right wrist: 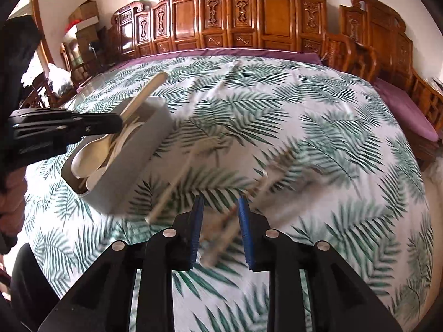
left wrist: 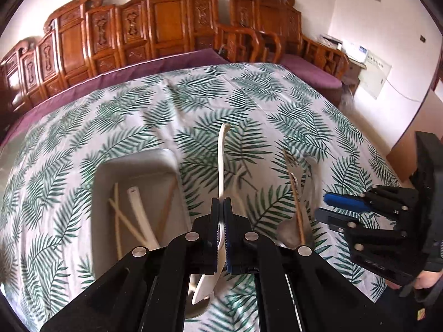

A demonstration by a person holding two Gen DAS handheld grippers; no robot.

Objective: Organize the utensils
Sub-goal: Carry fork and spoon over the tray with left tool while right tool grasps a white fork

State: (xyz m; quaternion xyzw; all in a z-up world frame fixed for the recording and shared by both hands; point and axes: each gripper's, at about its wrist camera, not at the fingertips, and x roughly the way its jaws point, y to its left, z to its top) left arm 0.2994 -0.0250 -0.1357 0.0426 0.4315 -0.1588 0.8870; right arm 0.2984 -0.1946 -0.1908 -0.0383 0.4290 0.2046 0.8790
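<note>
My left gripper (left wrist: pixel 222 207) is shut on a white spoon (left wrist: pixel 223 155), handle up and bowl hanging below the jaws, just right of the grey tray (left wrist: pixel 166 155). The tray holds chopsticks (left wrist: pixel 117 215) and another white spoon (left wrist: pixel 139 210). On the cloth to the right lie a metal spoon (left wrist: pixel 288 232), a fork (left wrist: pixel 293 174) and a chopstick (left wrist: pixel 297 207). My right gripper (right wrist: pixel 220 202) is open over blurred utensils (right wrist: pixel 221 232) on the cloth, with nothing pressed between its pads. In the right wrist view the left gripper (right wrist: pixel 117 123) holds the spoon (right wrist: pixel 149 91) over the tray (right wrist: pixel 144 149).
A leaf-patterned cloth (left wrist: pixel 249 96) covers the table. A loose chopstick (right wrist: pixel 174 182) lies between the tray and my right gripper. Carved wooden chairs (left wrist: pixel 166 27) with purple cushions (left wrist: pixel 313 72) line the far edge. A person's sleeve (right wrist: pixel 11 199) shows at the left.
</note>
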